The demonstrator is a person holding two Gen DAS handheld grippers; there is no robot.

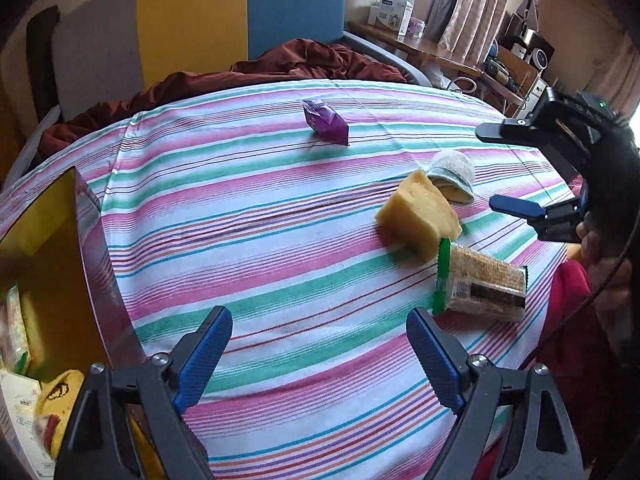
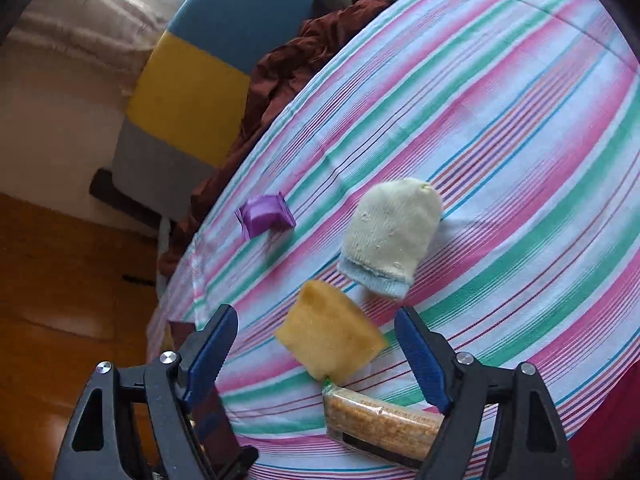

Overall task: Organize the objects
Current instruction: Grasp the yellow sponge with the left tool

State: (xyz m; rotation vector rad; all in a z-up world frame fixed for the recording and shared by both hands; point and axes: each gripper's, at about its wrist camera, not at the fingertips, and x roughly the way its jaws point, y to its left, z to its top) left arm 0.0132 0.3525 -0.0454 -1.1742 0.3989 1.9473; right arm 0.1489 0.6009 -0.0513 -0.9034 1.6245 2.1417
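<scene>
On the striped tablecloth [image 1: 280, 208] lie a yellow sponge [image 1: 418, 214], a pale knitted sock [image 1: 452, 176], a wrapped cracker pack [image 1: 480, 284] and a purple packet [image 1: 324, 120]. My left gripper [image 1: 320, 356] is open and empty above the cloth's near part. My right gripper [image 1: 516, 168] shows open at the right, beside the sock. In the right wrist view the right gripper [image 2: 316, 344] is open above the sponge [image 2: 330, 340], with the cracker pack [image 2: 380, 424] below, the sock [image 2: 392, 236] beyond and the purple packet [image 2: 266, 216] farther left.
A yellow-lined box [image 1: 44, 240] holding several packets stands at the left edge. A dark red blanket [image 1: 280, 68] and a yellow-blue chair back [image 1: 240, 12] lie beyond the table. A cluttered desk [image 1: 500, 60] is at the far right. Wooden floor [image 2: 60, 300] shows beside the table.
</scene>
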